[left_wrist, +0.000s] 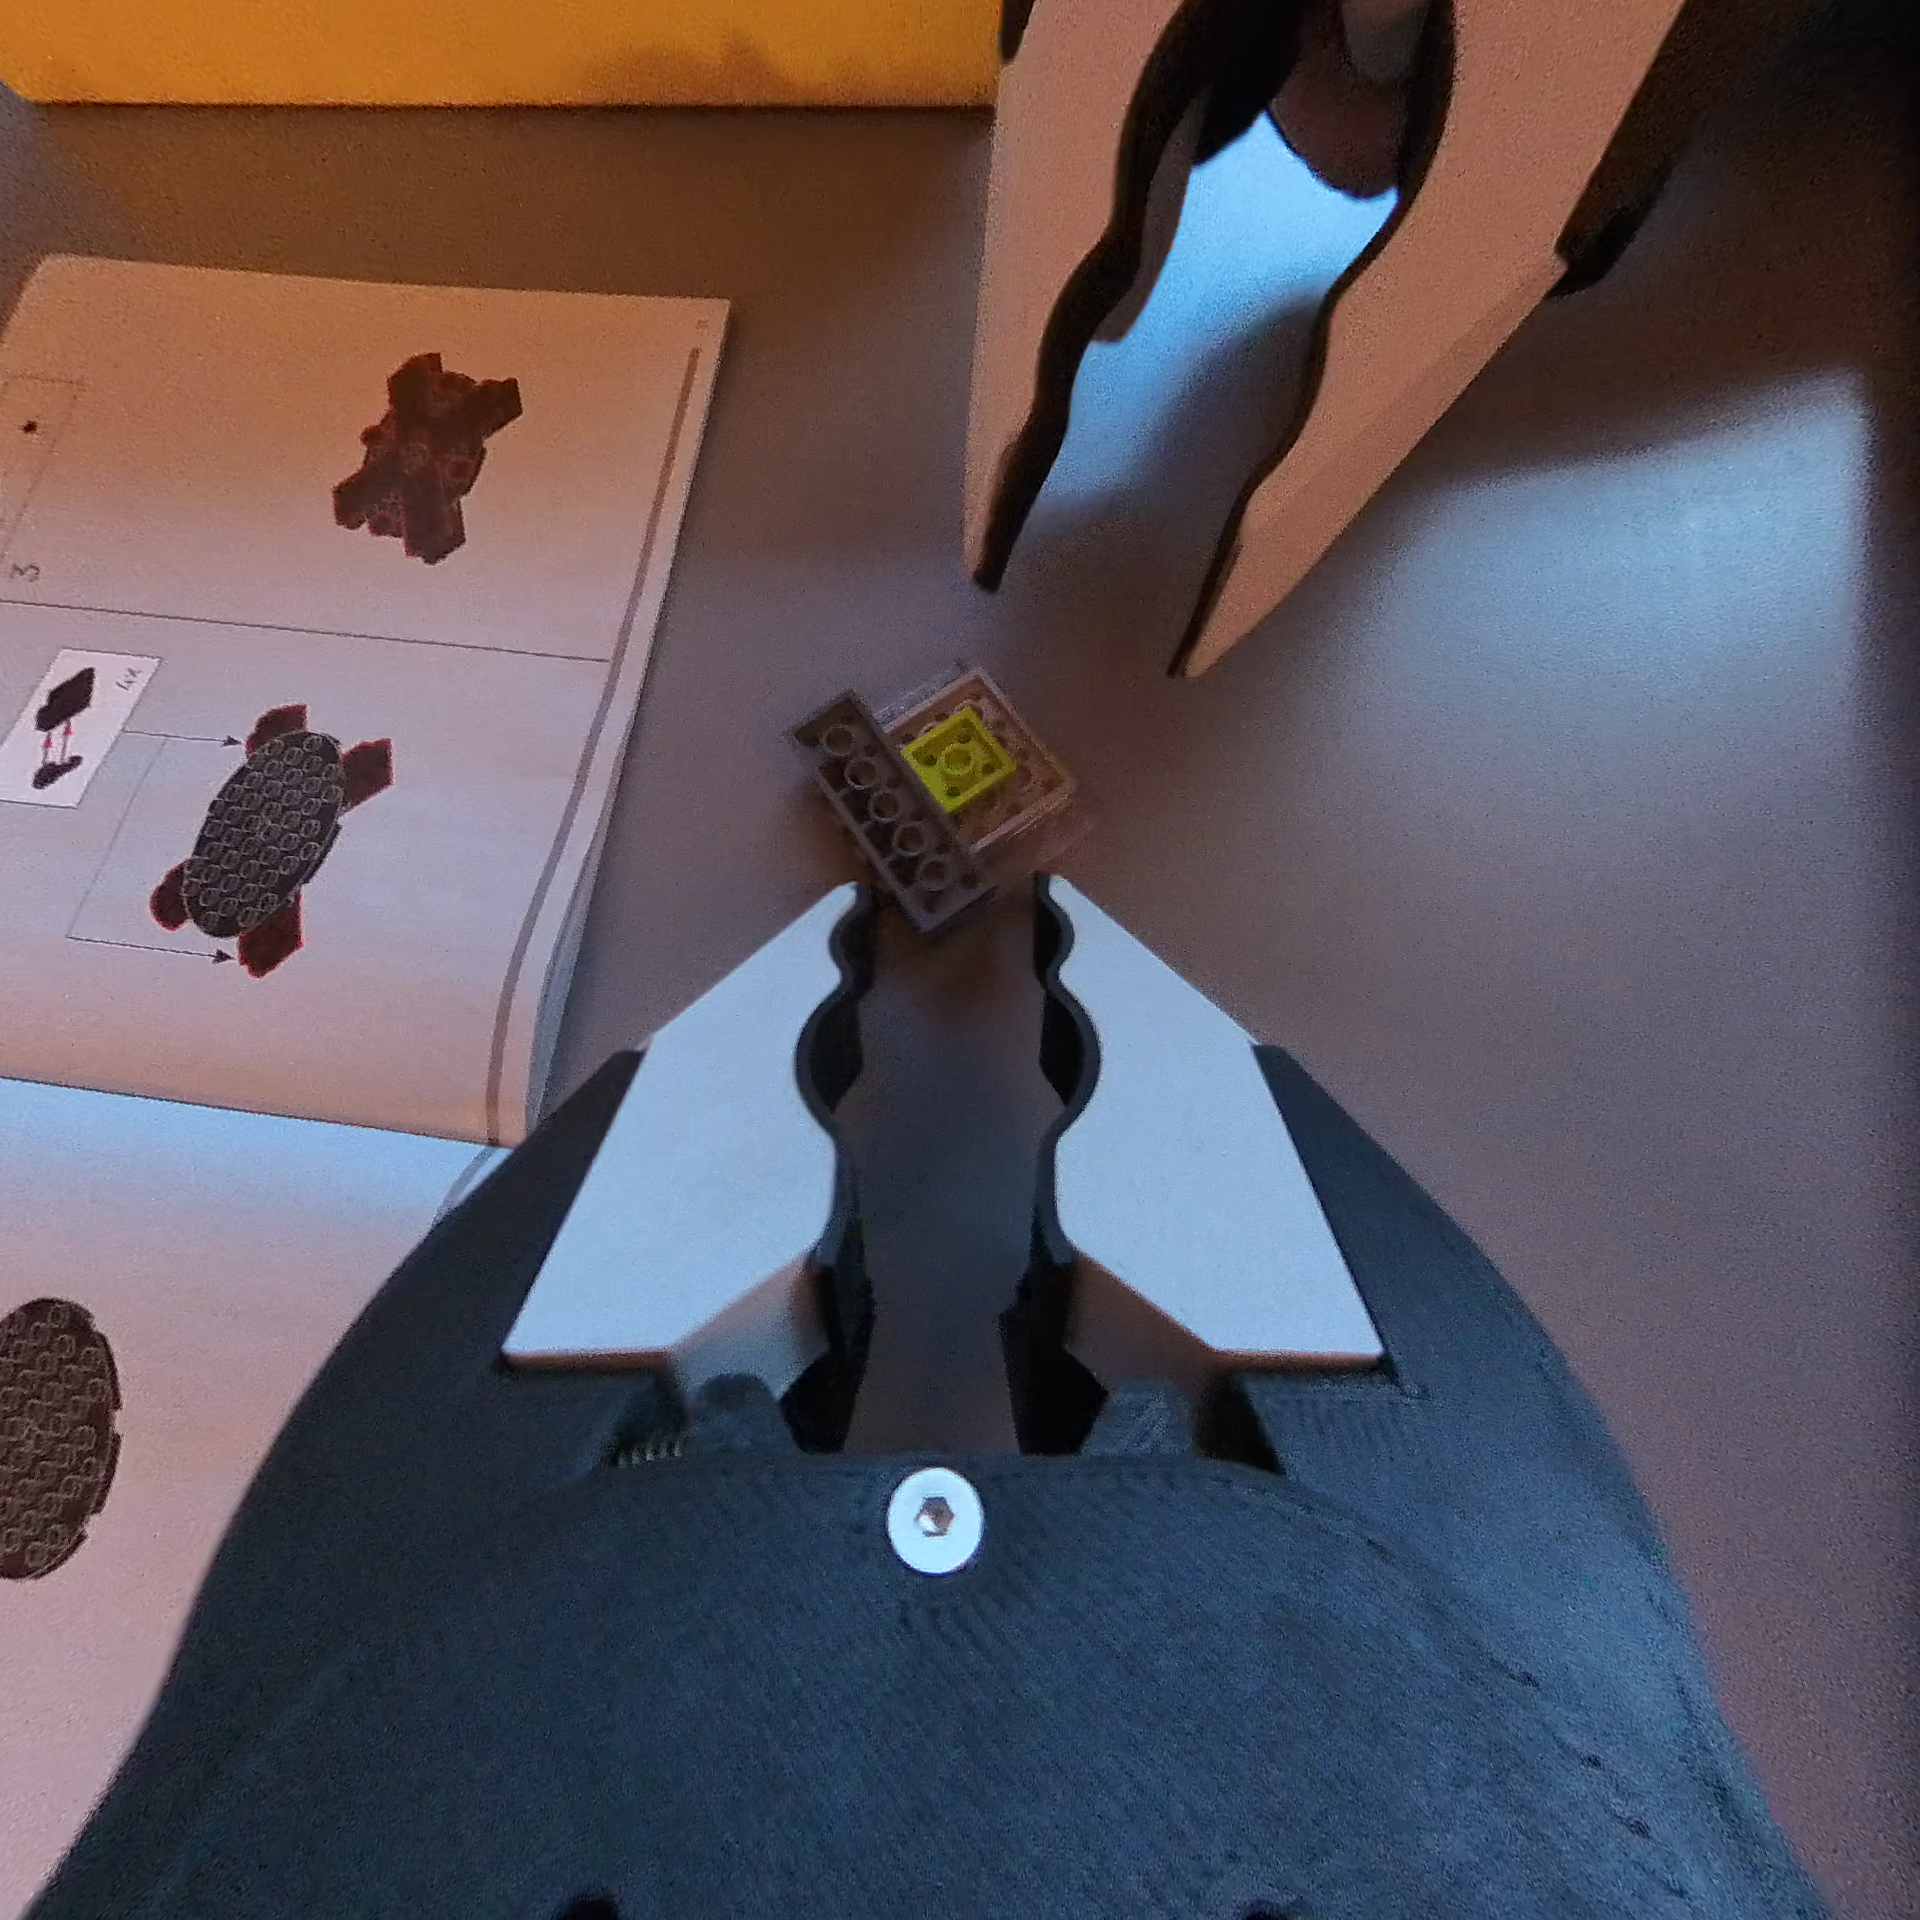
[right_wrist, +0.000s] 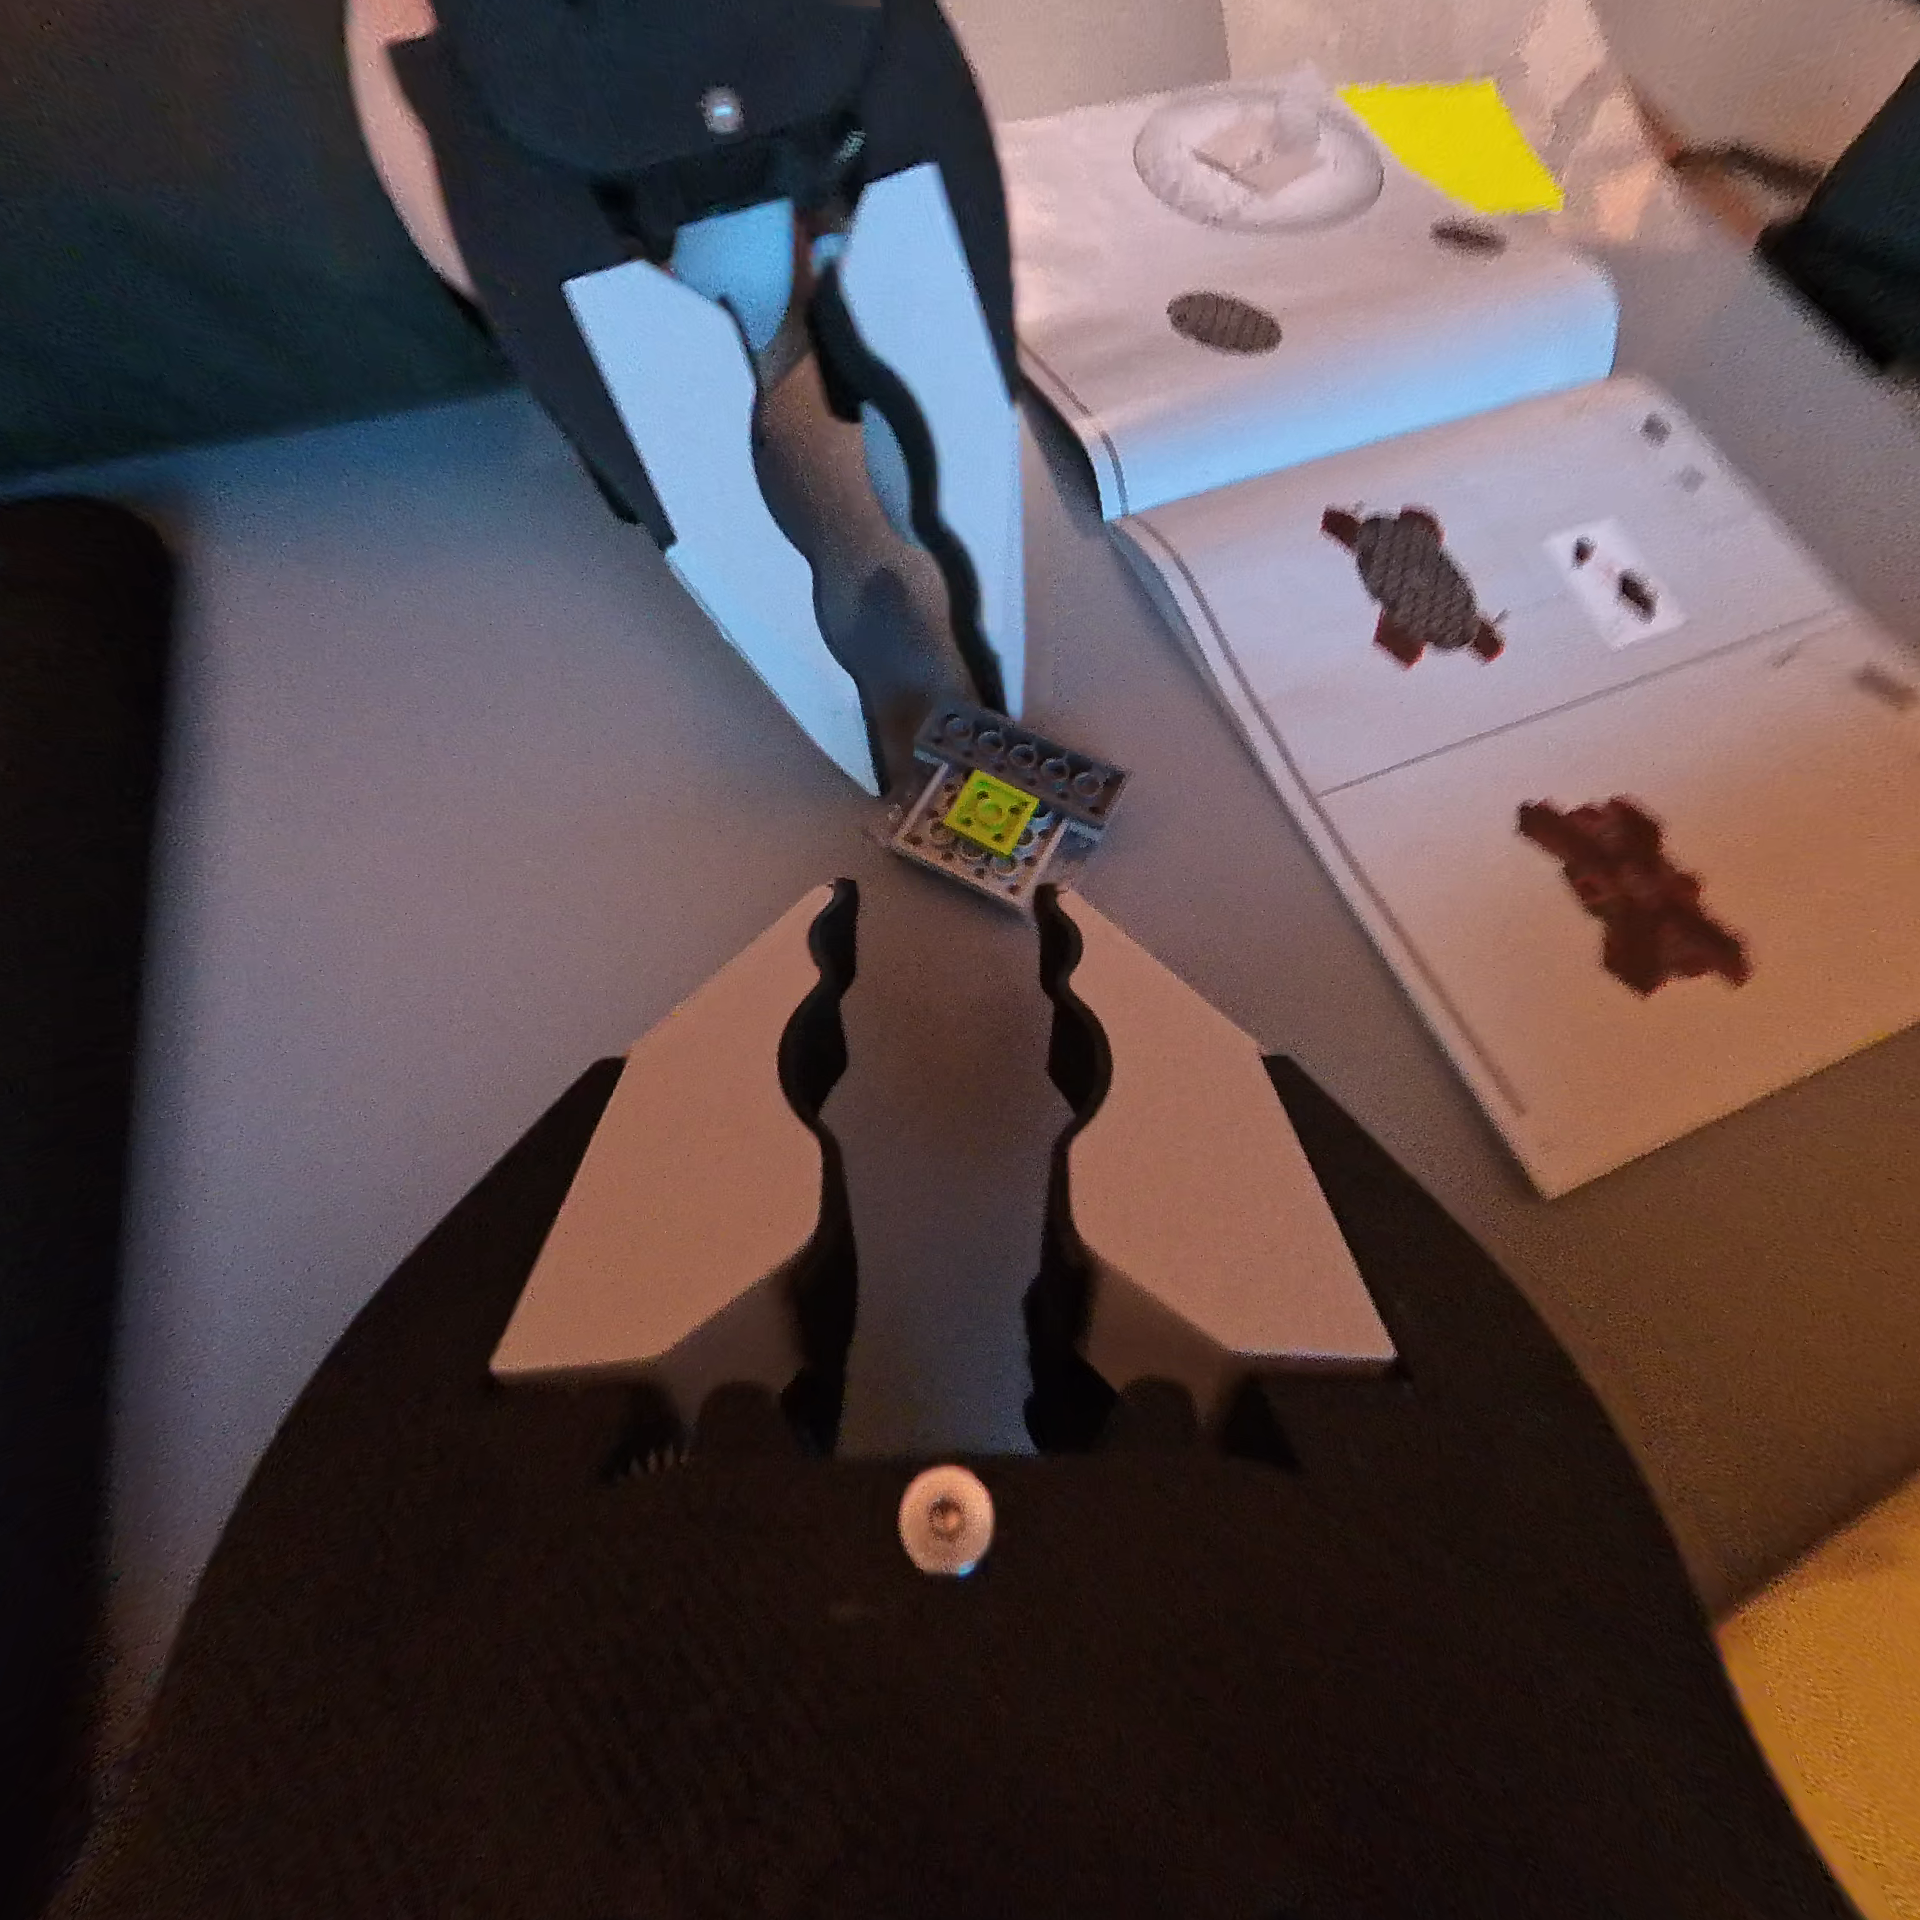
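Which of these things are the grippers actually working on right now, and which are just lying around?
At the grippers:
- brick assembly, grey, clear and yellow-green
- left gripper, open, tips at it
- right gripper, open, tips at it

Lying about:
- open instruction booklet
- clear dish
- yellow sheet

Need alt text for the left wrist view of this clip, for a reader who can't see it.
A small brick assembly, a grey plate with a yellow-green square piece on a clear block, lies on a grey table just beyond the open left gripper. The right gripper, also open, points at it from the far side, and an open instruction booklet lies to the left.
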